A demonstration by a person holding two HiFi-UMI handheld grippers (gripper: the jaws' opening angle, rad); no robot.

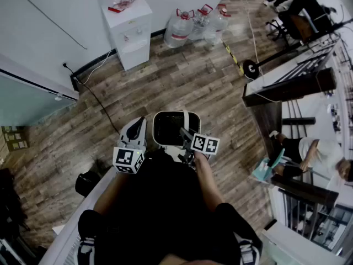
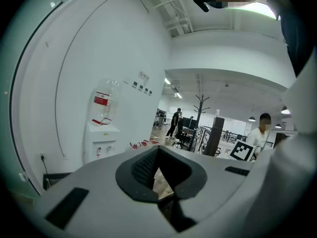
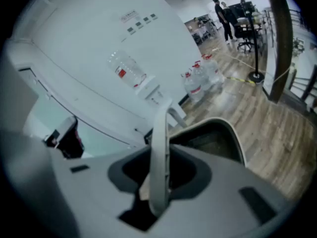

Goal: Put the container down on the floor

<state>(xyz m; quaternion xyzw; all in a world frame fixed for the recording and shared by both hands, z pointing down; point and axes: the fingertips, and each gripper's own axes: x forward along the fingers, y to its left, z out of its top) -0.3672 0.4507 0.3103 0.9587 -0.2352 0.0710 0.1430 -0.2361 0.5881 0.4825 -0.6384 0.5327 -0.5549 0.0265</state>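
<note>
The container (image 1: 156, 129) is a white bin with a dark inside, and it hangs over the wooden floor just in front of my body. Its white bail handle (image 1: 186, 120) stands up, and my right gripper (image 1: 186, 136) is shut on it. In the right gripper view the handle (image 3: 159, 133) runs upright between the right gripper's (image 3: 157, 180) jaws, with the bin's rim (image 3: 234, 133) beyond. My left gripper (image 1: 135, 131) hovers just left of the bin without touching it. In the left gripper view the left gripper (image 2: 159, 175) looks shut, with nothing in it.
A white water dispenser (image 1: 128, 29) stands by the far wall with several water bottles (image 1: 196, 24) beside it. A cable (image 1: 105, 106) trails across the floor. A stand base (image 1: 251, 68) and desks lie right, where a person (image 1: 309, 150) sits. A dark object (image 1: 88, 182) is at lower left.
</note>
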